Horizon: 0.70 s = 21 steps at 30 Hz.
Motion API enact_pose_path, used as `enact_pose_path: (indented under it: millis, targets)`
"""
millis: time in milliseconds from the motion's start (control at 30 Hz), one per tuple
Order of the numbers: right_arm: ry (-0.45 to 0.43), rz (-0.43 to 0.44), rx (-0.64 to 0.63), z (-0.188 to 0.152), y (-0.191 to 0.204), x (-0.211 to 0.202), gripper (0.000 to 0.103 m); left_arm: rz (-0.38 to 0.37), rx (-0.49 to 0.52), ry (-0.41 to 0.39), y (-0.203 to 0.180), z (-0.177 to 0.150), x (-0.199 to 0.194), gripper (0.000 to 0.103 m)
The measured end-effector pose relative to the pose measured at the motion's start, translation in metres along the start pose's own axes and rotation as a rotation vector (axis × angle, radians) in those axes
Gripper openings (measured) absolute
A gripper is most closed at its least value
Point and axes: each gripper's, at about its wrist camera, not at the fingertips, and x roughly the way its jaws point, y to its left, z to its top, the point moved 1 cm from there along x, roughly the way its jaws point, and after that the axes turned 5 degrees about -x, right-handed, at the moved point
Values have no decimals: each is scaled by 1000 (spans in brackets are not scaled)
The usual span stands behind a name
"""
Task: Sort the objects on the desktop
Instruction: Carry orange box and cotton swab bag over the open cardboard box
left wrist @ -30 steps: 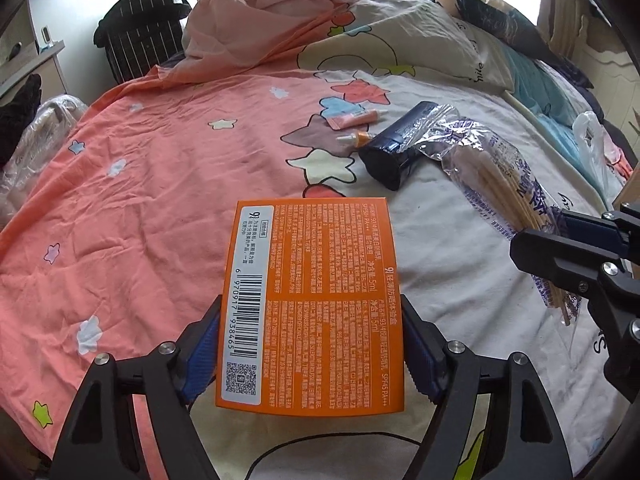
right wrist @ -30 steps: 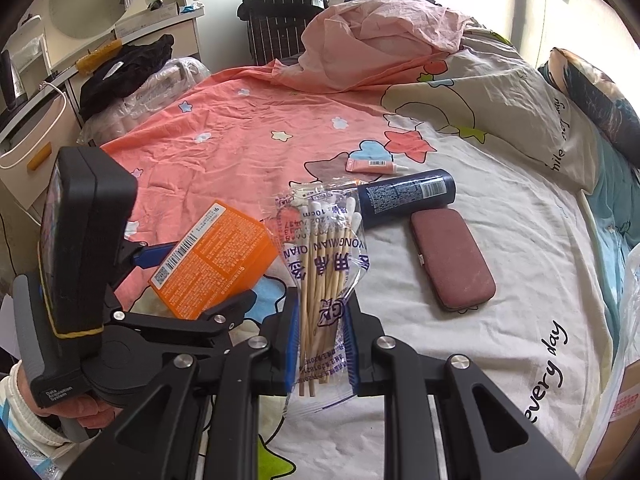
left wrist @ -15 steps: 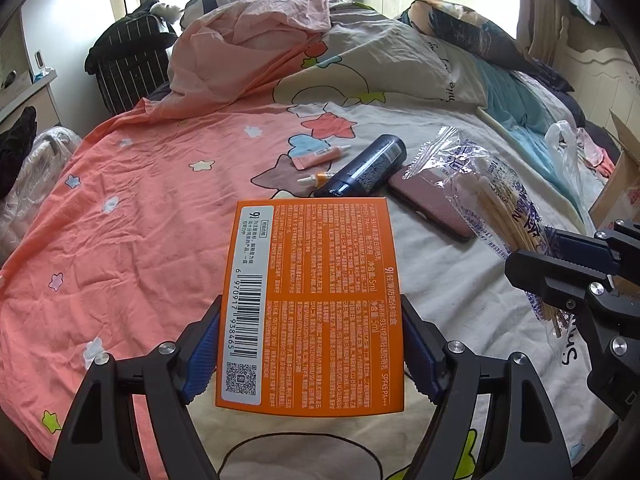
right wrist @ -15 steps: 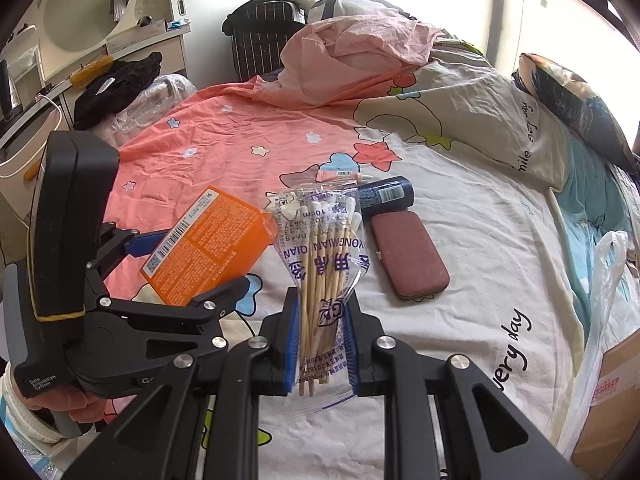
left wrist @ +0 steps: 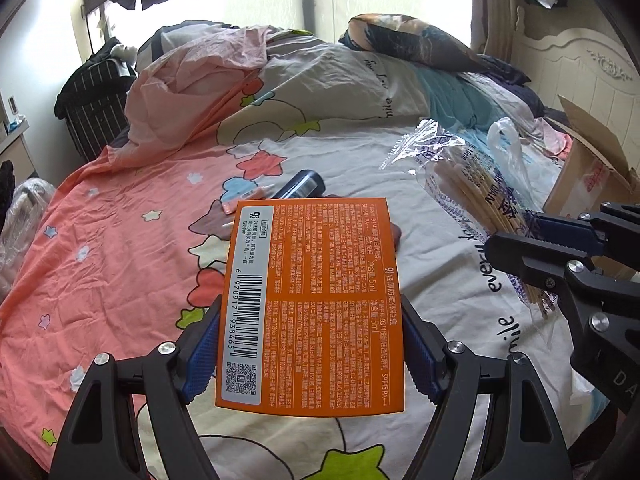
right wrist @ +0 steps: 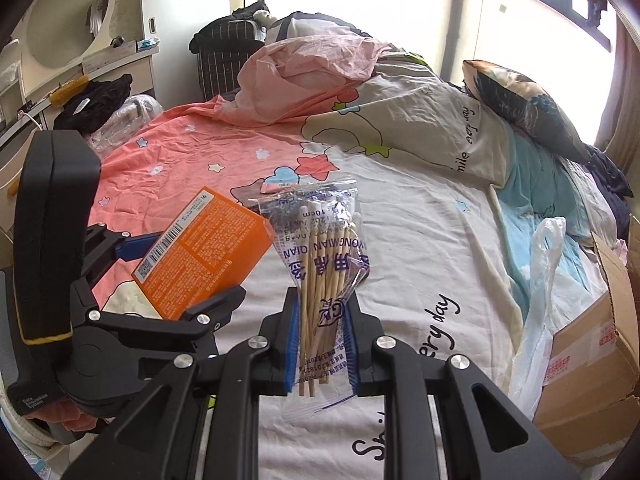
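Note:
My left gripper (left wrist: 310, 344) is shut on a flat orange box (left wrist: 312, 300) with a barcode label, held above the bed. That box (right wrist: 204, 252) also shows at the left of the right wrist view, in the left gripper (right wrist: 176, 276). My right gripper (right wrist: 320, 344) is shut on a clear bag of cotton swabs (right wrist: 320, 256), which stands up between the blue pads. The same bag (left wrist: 472, 184) appears at the right of the left wrist view. On the bedspread lie a dark blue bottle (left wrist: 300, 186) and a small pink tube (left wrist: 244, 198), partly hidden behind the box.
An open cardboard box (right wrist: 592, 344) stands at the bed's right side with a white plastic bag (right wrist: 540, 292) against it. A bunched pink quilt (left wrist: 192, 76) and a dark pillow (left wrist: 428, 48) lie at the far end. A striped suitcase (right wrist: 228, 48) stands beyond the bed.
Both grippers have risen and swung right with their loads. The cardboard box and headboard have come into view, and the maroon case is now hidden behind what I hold.

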Motion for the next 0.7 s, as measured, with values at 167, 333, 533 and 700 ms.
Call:
enact_pose_path:
  millis: [167, 333, 533, 700]
  targets:
    - [-13, -52, 30, -7, -22, -16, 19, -35, 53, -25, -32, 6, -8, 80]
    - [-38, -105, 52, -14, -42, -38, 18, -71, 87, -32, -63, 11, -12, 80]
    - [-57, -158, 88, -20, -70, -61, 18, -110, 124, -69, -97, 21, -27, 80]
    - [-65, -187, 117, -21, -93, -75, 18, -132, 159, -89, -120, 28, -36, 80]
